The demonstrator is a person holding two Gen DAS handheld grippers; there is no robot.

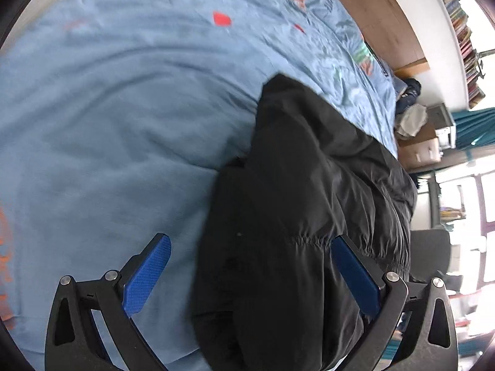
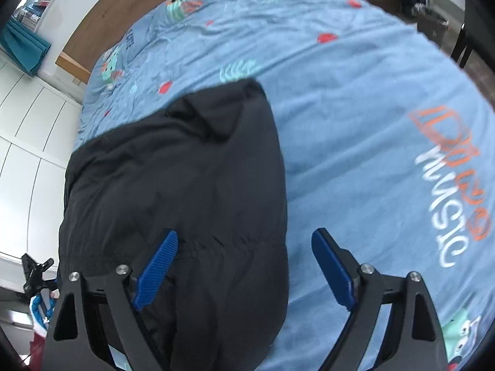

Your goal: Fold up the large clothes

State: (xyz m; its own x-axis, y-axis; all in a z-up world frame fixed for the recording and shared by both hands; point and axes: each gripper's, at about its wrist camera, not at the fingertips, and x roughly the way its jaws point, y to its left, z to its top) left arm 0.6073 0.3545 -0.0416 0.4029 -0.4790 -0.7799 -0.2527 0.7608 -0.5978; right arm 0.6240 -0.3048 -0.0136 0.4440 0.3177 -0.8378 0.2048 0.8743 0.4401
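Observation:
A black padded jacket (image 1: 297, 191) lies folded in a thick bundle on a light blue bed cover (image 1: 108, 130). In the left wrist view my left gripper (image 1: 250, 266) is open above the jacket's near end, its blue pads (image 1: 148, 275) spread wide, one over the cover and one over the jacket. In the right wrist view the jacket (image 2: 185, 179) fills the lower left. My right gripper (image 2: 244, 266) is open and empty over the jacket's right edge, its right pad (image 2: 332, 272) over the bed cover (image 2: 355, 117).
The cover carries printed lettering (image 2: 448, 191) and cartoon motifs. A wooden headboard (image 1: 380, 15) runs along the bed's far side, with bookshelves (image 1: 461, 31) above. A bedside unit with clothes (image 1: 417, 123) stands by it. White wardrobe doors (image 2: 27, 142) are on the left.

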